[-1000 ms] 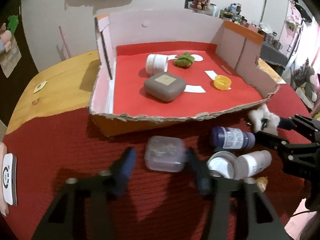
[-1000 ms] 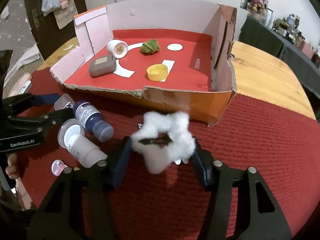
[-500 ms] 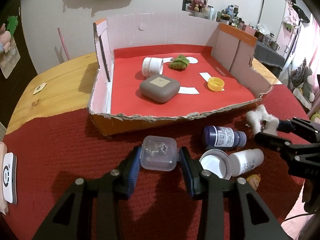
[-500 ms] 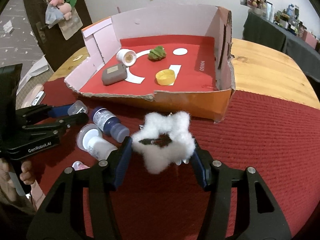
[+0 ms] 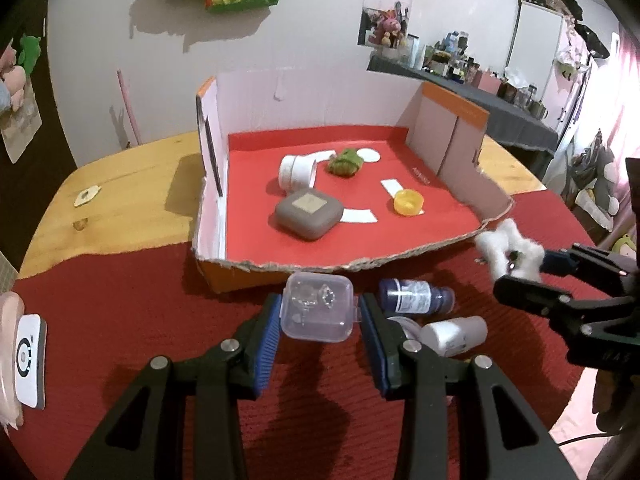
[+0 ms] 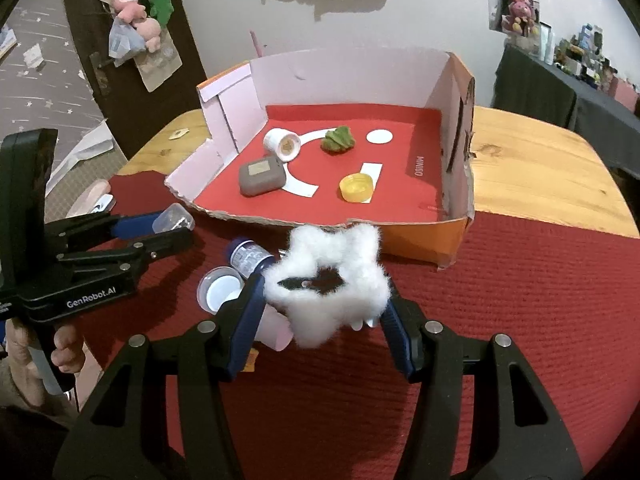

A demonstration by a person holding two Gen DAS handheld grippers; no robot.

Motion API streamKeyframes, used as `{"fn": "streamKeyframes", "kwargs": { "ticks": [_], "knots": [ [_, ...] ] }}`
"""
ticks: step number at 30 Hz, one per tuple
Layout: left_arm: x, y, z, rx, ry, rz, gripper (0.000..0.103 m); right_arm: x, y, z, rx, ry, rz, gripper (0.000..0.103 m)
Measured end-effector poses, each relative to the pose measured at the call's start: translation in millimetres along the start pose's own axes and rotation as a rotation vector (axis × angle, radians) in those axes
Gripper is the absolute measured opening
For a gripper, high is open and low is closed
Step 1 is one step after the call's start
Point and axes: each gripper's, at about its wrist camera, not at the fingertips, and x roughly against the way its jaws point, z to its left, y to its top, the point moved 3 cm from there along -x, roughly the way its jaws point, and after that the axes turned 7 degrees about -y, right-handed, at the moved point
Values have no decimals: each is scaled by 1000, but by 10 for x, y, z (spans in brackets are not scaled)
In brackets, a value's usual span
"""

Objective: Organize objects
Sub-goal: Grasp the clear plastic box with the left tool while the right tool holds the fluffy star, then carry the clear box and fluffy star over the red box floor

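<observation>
Sitting btwn left tongs point(image 5: 318, 314): clear box point(image 5: 318, 312)

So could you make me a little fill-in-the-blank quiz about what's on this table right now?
1. The left gripper is shut on a clear plastic ____ with a hinged lid.
2. The right gripper holds a fluffy ____ star-shaped clip.
3. The round yellow cap lies inside the torn cardboard ____ with the red floor.
4. The dark blue bottle lies on its ____ on the red cloth.

Missing words: box; white; tray; side
</observation>
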Motion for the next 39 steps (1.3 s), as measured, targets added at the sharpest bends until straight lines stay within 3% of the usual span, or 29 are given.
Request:
{"fn": "streamKeyframes", "kwargs": {
  "ticks": [10,21,39],
  "knots": [
    [57,275,16,-2,-11,-41,41,175,258,60,16,38,-56,54],
    [-79,603,60,7,-43,-21,41,81,566,61,21,96,-42,54],
    [-450,699,-18,-26,-107,110,41,-401,626,-170,-41,183,104,54]
  ]
}}
